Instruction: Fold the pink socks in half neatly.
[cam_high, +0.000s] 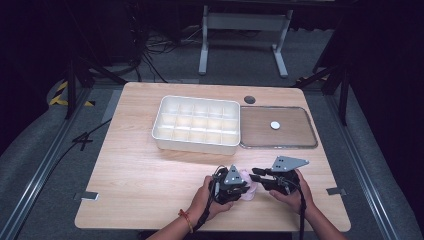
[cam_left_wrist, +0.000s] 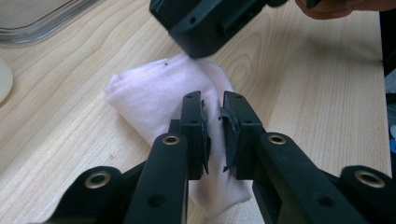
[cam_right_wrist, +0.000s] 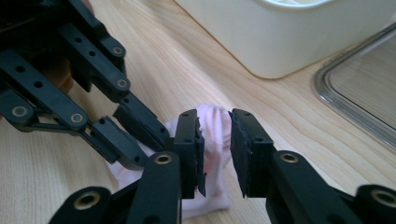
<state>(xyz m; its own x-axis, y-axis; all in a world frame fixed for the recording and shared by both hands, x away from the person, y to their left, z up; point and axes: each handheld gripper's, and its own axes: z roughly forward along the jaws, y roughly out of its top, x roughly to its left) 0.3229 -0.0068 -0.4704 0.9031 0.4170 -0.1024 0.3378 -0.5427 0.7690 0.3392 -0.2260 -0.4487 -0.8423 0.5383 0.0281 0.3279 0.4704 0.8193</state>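
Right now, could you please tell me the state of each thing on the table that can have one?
Pink cloth: folded, lying on the table.
Left gripper: jaws nearly together, pinching the cloth.
Right gripper: jaws a little apart around the cloth's end; a grip cannot be told.
White compartment box: open, its compartments look empty.
Clear lid: off the box, lying flat beside it.

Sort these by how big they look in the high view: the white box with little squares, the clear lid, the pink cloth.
1. white box
2. clear lid, only slightly smaller
3. pink cloth, partly hidden by the grippers
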